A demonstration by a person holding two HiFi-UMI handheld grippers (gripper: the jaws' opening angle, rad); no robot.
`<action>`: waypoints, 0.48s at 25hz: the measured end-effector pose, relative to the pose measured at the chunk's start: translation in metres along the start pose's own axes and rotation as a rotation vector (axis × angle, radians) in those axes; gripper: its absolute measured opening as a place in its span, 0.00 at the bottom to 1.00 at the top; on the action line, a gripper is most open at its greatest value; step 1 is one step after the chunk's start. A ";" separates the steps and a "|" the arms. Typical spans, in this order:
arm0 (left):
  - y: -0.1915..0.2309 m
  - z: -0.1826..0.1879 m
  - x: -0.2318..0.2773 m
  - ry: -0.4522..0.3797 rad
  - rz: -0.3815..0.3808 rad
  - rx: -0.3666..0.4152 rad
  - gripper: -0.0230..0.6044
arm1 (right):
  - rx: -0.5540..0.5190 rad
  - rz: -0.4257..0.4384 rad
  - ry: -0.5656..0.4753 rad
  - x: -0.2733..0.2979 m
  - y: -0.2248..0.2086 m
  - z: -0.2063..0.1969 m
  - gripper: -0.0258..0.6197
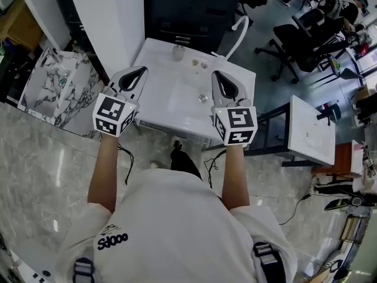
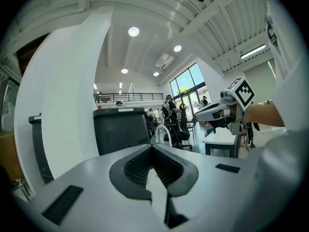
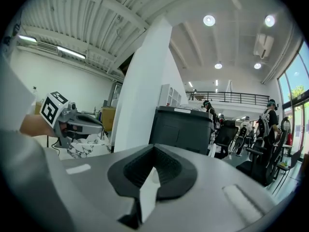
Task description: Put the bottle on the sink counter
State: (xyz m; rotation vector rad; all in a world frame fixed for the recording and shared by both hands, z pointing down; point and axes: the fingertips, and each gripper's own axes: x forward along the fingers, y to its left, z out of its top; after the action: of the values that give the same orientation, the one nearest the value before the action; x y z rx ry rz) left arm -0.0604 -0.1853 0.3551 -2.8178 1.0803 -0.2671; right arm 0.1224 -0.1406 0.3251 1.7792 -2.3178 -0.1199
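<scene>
The white sink counter [image 1: 159, 108] lies just ahead of me in the head view. A small pale bottle-like thing [image 1: 178, 52] stands upright at its back edge, near the white faucet [image 1: 238, 31]. My left gripper [image 1: 140, 71] hovers over the counter's left edge, and my right gripper [image 1: 218, 75] hovers over its right part. Both are raised and point level across the room. In the left gripper view the left gripper [image 2: 153, 148] is shut with nothing in it. The right gripper [image 3: 154, 148] is likewise shut and holds nothing. No bottle shows in either gripper view.
Two small items [image 1: 200, 64] and a drain [image 1: 202, 98] sit on the sink. A marble-patterned basin [image 1: 56, 87] stands at left, a white pillar [image 1: 109, 22] and dark cabinet [image 1: 188, 5] behind, a white table [image 1: 312, 131] and office chairs [image 1: 300, 40] at right.
</scene>
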 end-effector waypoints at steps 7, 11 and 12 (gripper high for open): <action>-0.010 0.026 -0.012 -0.040 -0.008 0.043 0.04 | -0.033 0.013 -0.045 -0.016 0.010 0.023 0.05; -0.014 0.034 -0.018 -0.057 -0.012 0.060 0.04 | -0.036 0.017 -0.060 -0.026 0.018 0.029 0.05; -0.016 0.036 -0.020 -0.062 -0.013 0.058 0.04 | -0.031 0.017 -0.063 -0.029 0.019 0.029 0.05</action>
State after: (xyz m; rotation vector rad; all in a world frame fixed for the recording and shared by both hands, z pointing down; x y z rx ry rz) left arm -0.0573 -0.1586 0.3201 -2.7634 1.0257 -0.2078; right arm 0.1047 -0.1099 0.2969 1.7654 -2.3608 -0.2106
